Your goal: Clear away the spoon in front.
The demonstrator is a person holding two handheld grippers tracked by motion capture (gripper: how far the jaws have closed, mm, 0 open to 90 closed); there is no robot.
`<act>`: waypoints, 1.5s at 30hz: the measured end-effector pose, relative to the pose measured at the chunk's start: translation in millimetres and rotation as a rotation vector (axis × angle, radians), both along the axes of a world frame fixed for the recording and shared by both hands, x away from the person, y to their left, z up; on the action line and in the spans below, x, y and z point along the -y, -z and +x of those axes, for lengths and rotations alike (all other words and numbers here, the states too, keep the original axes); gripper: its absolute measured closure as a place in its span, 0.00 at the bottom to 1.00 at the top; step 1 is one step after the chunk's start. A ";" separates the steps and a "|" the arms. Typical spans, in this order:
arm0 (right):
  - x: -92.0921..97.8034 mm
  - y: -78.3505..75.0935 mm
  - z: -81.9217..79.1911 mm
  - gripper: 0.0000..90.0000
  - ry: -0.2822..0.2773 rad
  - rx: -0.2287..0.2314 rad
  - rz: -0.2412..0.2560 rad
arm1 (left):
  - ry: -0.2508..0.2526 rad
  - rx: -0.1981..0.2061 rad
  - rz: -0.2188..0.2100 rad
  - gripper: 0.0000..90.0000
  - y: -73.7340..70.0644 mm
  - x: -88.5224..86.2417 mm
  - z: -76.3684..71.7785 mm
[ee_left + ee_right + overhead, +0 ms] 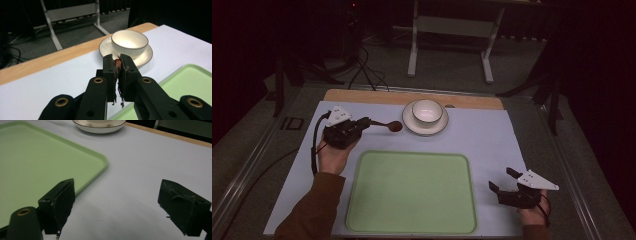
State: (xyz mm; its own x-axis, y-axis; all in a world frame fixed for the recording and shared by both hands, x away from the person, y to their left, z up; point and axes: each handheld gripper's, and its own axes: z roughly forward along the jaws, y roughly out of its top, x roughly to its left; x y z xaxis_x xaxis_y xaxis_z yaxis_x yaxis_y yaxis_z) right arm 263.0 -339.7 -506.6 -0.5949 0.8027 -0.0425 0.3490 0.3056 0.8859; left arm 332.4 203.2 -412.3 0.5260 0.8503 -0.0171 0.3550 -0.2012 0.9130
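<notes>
While the left gripper [363,123] clamps the brown spoon [388,125] by its handle, bowl end held just left of the saucer [409,124] | right gripper [502,181] idles wide open beside the green tray [412,192] | white bowl [427,111] sits on saucer | judged: spoon picked up, placing not yet done.

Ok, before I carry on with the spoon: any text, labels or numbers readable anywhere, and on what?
"ID": pale block letters on the dark frame left of the table's white mat; the read is uncertain.
Nothing readable on the spoon, bowl, saucer, green tray or either gripper, left gripper and right gripper.
</notes>
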 end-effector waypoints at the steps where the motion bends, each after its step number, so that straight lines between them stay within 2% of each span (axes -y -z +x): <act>1: -0.2 0.0 0.0 0.16 0.000 0.000 -0.001 | -0.004 -0.003 0.005 0.93 0.6 -3.2 -4.1; 8: 0.4 0.0 0.2 0.16 0.006 -0.001 -0.002 | -0.038 -0.036 0.016 0.93 8.3 -24.4 -31.8; 14: -0.5 0.1 0.5 0.16 0.004 0.000 -0.006 | -0.062 -0.070 0.008 0.93 17.2 -38.1 -51.2; 19: 0.5 -0.4 1.0 0.16 0.007 0.001 -0.004 | -0.088 -0.107 -0.004 0.93 24.5 -46.2 -64.0; 23: 0.4 -0.2 1.5 0.16 0.007 0.000 -0.002 | -0.116 -0.134 0.011 0.93 27.2 -49.4 -67.4; 27: -0.8 -0.3 1.9 0.16 0.003 0.002 -0.008 | -0.134 -0.140 0.003 0.93 25.7 -49.3 -62.4; 31: -0.6 -0.4 2.1 0.16 0.005 0.000 -0.008 | -0.148 -0.116 0.000 0.93 20.8 -45.0 -52.1; 38: 0.0 -0.6 2.0 0.16 0.002 0.002 -0.006 | -0.201 -0.063 -0.049 0.91 16.9 -33.8 -21.9; 41: 0.7 -0.7 2.0 0.16 0.004 0.002 -0.003 | -0.234 -0.044 -0.050 0.91 17.3 -27.5 -9.1; 45: 1.1 -0.7 2.1 0.16 0.004 0.001 -0.003 | -0.259 -0.040 -0.064 0.91 19.1 -22.1 5.5</act>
